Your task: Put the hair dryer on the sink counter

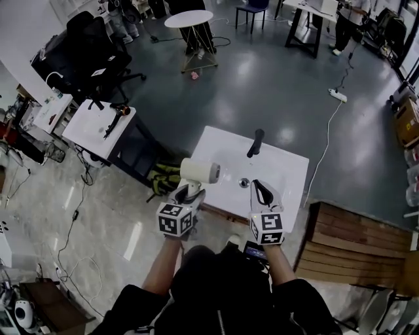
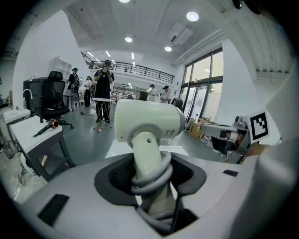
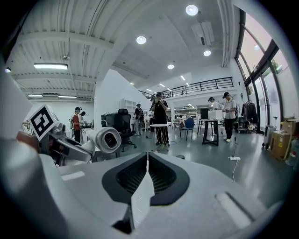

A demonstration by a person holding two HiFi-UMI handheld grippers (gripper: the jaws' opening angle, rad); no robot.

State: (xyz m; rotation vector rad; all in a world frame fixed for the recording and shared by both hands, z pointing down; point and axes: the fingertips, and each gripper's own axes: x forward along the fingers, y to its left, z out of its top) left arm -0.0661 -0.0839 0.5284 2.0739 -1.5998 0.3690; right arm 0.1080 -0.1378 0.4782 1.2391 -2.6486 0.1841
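Ok: open workshop room, glossy grey floor, white sink counter [image 1: 219, 154] straight ahead with a black faucet [image 1: 256, 142] at the back and a drain [image 1: 244, 182] in the basin. Small white table [image 1: 88, 127] off to the left carries a dark handheld tool [image 1: 116, 120]; black office chair [image 1: 85, 59] behind it, round white table [image 1: 188, 18] further back, power strip [image 1: 338, 95] on the floor at right, wooden slats [image 1: 357, 239] at near right. Several people stand in the background. Left gripper [image 2: 149, 172]: jaws clamped on the handle of the white hair dryer [image 2: 147, 123], with the grey cord [image 2: 154, 179] looped round that handle between the pads. Dryer stands handle-down, barrel level, over the counter's near-left edge; can't tell whether it touches the top. Right gripper [image 3: 147, 163]: jaws closed against each other, nothing between them, sitting above the counter's near edge just beside the drain, well apart from the dryer.
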